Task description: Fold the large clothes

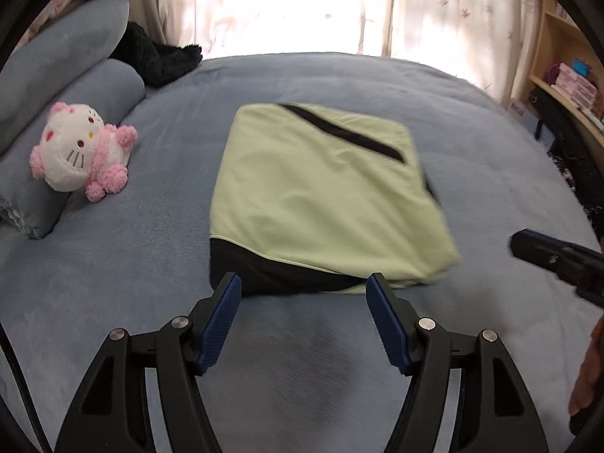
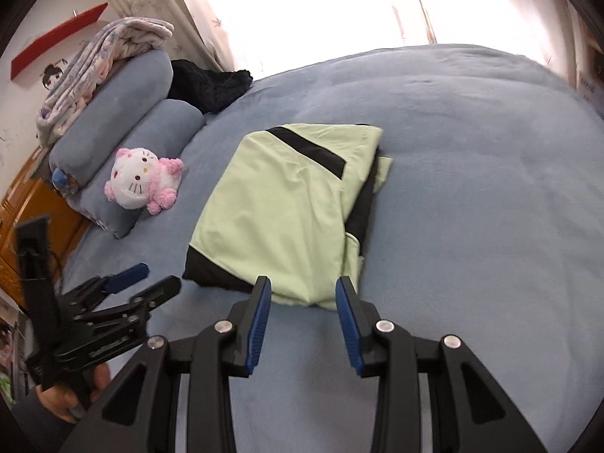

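Your left claw (image 1: 304, 287) stands wide apart and empty, your right claw (image 2: 303, 290) parted less, also empty. The folded light-green garment (image 1: 317, 196) with black panels lies on the blue bed (image 1: 151, 264) just ahead of both claws, touching neither.

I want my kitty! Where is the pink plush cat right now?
In both views the plush cat lies on the left of the bed, leaning on a blue pillow, left of the folded green garment.
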A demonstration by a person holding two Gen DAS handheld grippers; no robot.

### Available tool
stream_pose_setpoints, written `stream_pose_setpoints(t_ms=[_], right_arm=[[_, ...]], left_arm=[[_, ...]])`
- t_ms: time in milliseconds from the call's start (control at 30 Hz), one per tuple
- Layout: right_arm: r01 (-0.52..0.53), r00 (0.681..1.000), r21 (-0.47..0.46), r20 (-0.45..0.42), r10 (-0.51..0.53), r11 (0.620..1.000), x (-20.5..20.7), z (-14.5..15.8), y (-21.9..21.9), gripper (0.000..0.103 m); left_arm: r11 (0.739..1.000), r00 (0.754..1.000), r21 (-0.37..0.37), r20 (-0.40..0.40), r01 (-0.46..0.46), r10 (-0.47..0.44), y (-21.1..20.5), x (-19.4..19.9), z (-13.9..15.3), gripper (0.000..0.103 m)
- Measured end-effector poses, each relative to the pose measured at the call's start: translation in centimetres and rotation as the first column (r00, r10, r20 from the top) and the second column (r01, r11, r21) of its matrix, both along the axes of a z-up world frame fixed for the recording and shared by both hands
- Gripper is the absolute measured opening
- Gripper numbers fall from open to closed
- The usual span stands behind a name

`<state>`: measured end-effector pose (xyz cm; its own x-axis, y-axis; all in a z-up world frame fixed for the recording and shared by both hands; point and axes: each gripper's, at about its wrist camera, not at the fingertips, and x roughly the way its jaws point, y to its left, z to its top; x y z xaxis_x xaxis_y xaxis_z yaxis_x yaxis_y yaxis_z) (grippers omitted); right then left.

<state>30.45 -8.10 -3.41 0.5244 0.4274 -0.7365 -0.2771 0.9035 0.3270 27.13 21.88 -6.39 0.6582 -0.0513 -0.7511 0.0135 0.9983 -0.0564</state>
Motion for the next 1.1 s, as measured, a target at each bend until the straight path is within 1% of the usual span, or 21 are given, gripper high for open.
stream_pose_setpoints(t_ms=[33, 133, 200, 300, 333, 367, 467, 600, 633, 667, 733, 767, 933, 1000, 1100], right_arm=[[-0.001, 1.000, -0.003, -0.003, 0.001, 1.000, -0.5, 0.4, -0.2, 0.036], [0.011, 1.000, -0.030, -0.002, -0.011, 0.999, -2.4, 1.7, -1.0, 0.036], [0.026, 1.000, -0.066, 0.005, -0.025, 0.997, -3.9, 2.5, -1.6, 0.036], [0.045, 0.999, -0.115, 0.000, -0.046, 0.992, -6.1, 3.2, -2.6, 0.036], [0.052, 0.999, -0.125, -0.002, -0.052, 0.991, -6.8, 3.4, -2.9, 0.037], [0.059, 0.998, -0.140, -0.005, -0.060, 0.988, -7.9, 3.6, -3.4, 0.040], [0.071, 0.997, -0.169, -0.001, -0.072, 0.983, -10.7, 3.9, -4.3, 0.050], [0.094, 0.995, -0.178, 0.001, -0.095, 0.980, -14.8, 3.8, -5.9, 0.054], [0.100, 0.995, -0.174, -0.004, -0.102, 0.980, -15.7, 3.7, -6.3, 0.057], [0.111, 0.993, -0.165, -0.011, -0.115, 0.980, -17.1, 3.5, -6.9, 0.063], [0.131, 0.991, -0.151, -0.014, -0.135, 0.980, -19.1, 3.1, -7.9, 0.071], [0.140, 0.990, -0.147, -0.013, -0.143, 0.979, -20.3, 2.9, -8.4, 0.072], [0.176, 0.984, -0.164, -0.004, -0.179, 0.971, -24.9, 2.3, -10.2, 0.072], [0.185, 0.982, -0.172, -0.002, -0.188, 0.967, -26.5, 2.1, -10.8, 0.073], [0.193, 0.981, -0.155, -0.001, -0.195, 0.969, -28.3, 2.4, -11.5, 0.073]], left_arm=[[1.000, 1.000, -0.009, 0.003, 0.005, -0.005, -0.6, -0.8, 0.7, 0.070], [1.000, 1.000, -0.022, 0.013, 0.006, -0.006, -2.1, -3.3, 2.6, 0.085], [1.000, 1.000, -0.015, 0.023, 0.008, -0.008, -3.0, -4.7, 3.7, 0.089], [1.000, 1.000, -0.007, 0.025, 0.003, -0.003, -4.2, -6.9, 4.6, 0.094], [1.000, 1.000, -0.008, 0.023, 0.000, 0.001, -4.6, -7.8, 4.9, 0.095], [1.000, 1.000, -0.011, 0.021, -0.004, 0.005, -5.1, -8.8, 5.2, 0.097], [1.000, 1.000, -0.028, 0.009, -0.007, 0.007, -6.4, -11.8, 5.6, 0.097], [0.999, 1.000, -0.038, 0.008, -0.010, 0.010, -8.2, -16.0, 5.6, 0.100], [0.999, 1.000, -0.039, 0.008, -0.008, 0.008, -8.8, -17.2, 5.4, 0.102], [0.999, 1.000, -0.038, 0.009, -0.006, 0.006, -9.1, -18.0, 5.2, 0.102], [1.000, 1.000, -0.026, 0.007, -0.007, 0.007, -10.4, -20.4, 4.6, 0.102], [1.000, 1.000, -0.021, 0.005, -0.007, 0.007, -10.8, -21.2, 4.3, 0.102], [0.999, 1.000, -0.029, 0.008, -0.028, 0.028, -12.8, -25.7, 3.5, 0.102], [0.999, 0.999, -0.009, 0.016, -0.044, 0.044, -13.4, -26.9, 3.5, 0.102], [0.999, 0.999, 0.018, 0.033, -0.033, 0.033, -14.6, -28.3, 4.0, 0.102]])
